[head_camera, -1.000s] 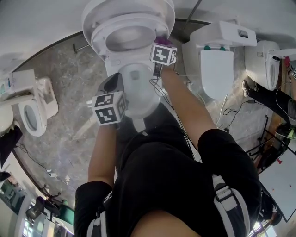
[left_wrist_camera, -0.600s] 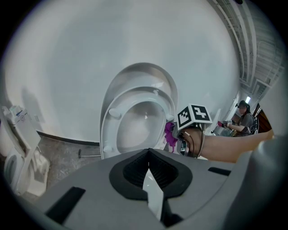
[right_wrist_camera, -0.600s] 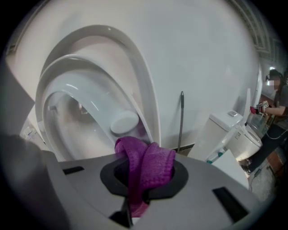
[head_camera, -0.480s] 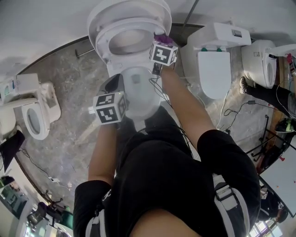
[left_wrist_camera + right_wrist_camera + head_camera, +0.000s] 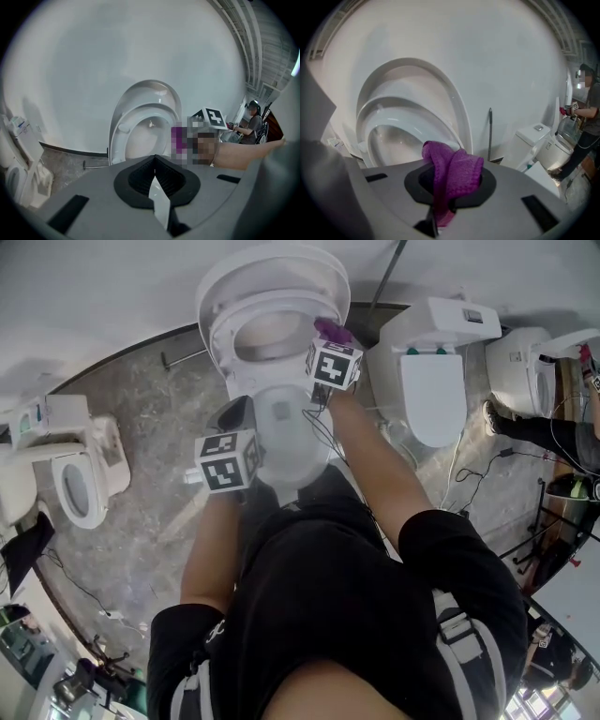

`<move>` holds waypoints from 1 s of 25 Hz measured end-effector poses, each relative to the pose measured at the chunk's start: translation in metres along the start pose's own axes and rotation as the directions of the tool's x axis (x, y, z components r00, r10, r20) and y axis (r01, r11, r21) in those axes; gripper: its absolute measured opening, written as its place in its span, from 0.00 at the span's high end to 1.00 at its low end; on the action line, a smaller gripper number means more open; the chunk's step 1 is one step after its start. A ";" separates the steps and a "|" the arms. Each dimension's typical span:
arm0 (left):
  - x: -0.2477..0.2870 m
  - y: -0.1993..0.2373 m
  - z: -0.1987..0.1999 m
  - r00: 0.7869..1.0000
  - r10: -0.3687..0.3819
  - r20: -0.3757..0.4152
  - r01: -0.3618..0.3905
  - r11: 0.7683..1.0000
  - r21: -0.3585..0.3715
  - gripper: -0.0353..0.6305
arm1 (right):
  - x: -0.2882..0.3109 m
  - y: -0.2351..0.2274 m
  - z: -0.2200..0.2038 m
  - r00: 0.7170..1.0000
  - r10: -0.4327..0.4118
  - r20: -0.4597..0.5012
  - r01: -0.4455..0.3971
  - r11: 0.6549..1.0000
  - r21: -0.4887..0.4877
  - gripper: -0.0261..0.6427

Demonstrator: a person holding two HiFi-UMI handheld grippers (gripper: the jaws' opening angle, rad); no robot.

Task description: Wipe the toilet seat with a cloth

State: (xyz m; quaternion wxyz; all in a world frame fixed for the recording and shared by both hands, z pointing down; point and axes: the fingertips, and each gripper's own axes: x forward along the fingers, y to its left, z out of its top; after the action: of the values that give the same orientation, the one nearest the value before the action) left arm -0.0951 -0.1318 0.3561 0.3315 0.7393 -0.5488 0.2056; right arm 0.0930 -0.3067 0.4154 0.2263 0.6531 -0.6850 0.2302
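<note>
White toilet [image 5: 281,423] stands with its lid [image 5: 272,263] raised. At the right side of the seat [image 5: 223,338], the right gripper [image 5: 449,190] has its fingers [image 5: 418,182] clamped on a purple cloth [image 5: 453,171]. Nearer the person, the left gripper [image 5: 154,186] hangs with its fingers closed, empty.

Purple cloth [image 5: 452,180] bunched, near raised white toilet seat [image 5: 272,329].

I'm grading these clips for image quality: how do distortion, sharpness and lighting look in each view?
Head view: strong fisheye, the floor edge bows around the toilet; even light. Left gripper view: dark round vignette, soft background. Right gripper view: purple cloth crisp, the toilet behind softer, dim corners.
</note>
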 end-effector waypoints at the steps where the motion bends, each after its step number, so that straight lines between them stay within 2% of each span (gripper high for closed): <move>1: -0.002 0.002 0.001 1.000 0.000 0.001 0.000 1.000 0.003 0.93 | -0.004 0.001 0.008 1.000 -0.003 0.021 0.002 1.000 0.002 0.89; 4: -0.008 0.005 0.007 1.000 -0.004 0.015 0.003 1.000 0.011 0.93 | -0.008 0.005 0.034 0.998 -0.017 0.068 0.017 1.000 0.002 0.89; 6: -0.011 0.008 0.011 1.000 -0.006 0.025 0.006 1.000 0.014 0.93 | -0.007 0.008 0.046 0.998 -0.021 0.067 0.021 1.000 0.004 0.89; 14: -0.029 0.024 0.011 1.000 0.007 0.030 -0.007 1.000 0.000 0.93 | -0.009 0.035 0.062 0.995 -0.001 0.095 0.006 0.998 -0.056 0.89; 20: -0.043 0.040 0.013 0.999 0.019 0.040 -0.019 1.000 0.000 0.93 | -0.019 0.079 0.074 0.989 0.066 0.133 -0.048 0.989 -0.140 0.89; 25: -0.054 0.051 0.014 0.999 0.029 0.044 -0.029 1.000 -0.001 0.93 | -0.028 0.118 0.082 0.976 0.147 0.160 -0.109 0.967 -0.229 0.89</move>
State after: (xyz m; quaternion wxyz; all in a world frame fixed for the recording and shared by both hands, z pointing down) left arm -0.1616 -0.1142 0.3239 0.3164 0.7356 -0.5667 0.1941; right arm -0.0244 -0.3299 0.3316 0.2200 0.5962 -0.7644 0.1089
